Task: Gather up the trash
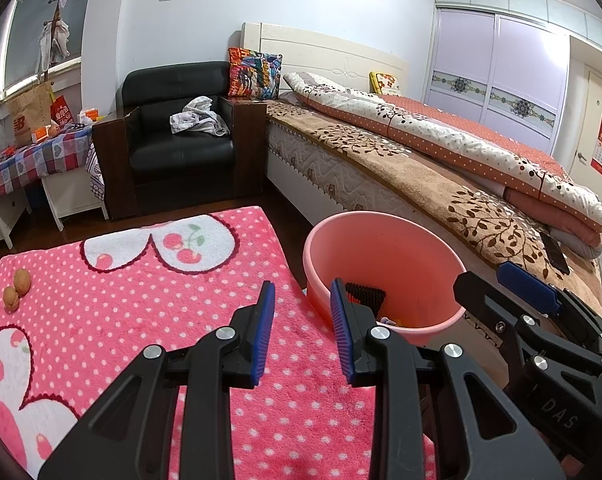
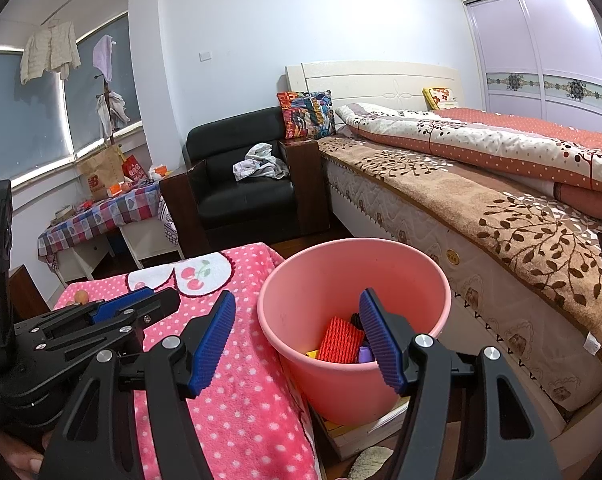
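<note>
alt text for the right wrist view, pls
The right gripper hangs open and empty over a pink bucket holding a red ridged piece and other scraps. The bucket stands between a pink polka-dot blanket and a bed; the left gripper shows at left.

A pink polka-dot blanket with cherry pictures covers the low surface, two walnuts lie together near its far left edge, and a pink bucket stands just beside it.
</note>
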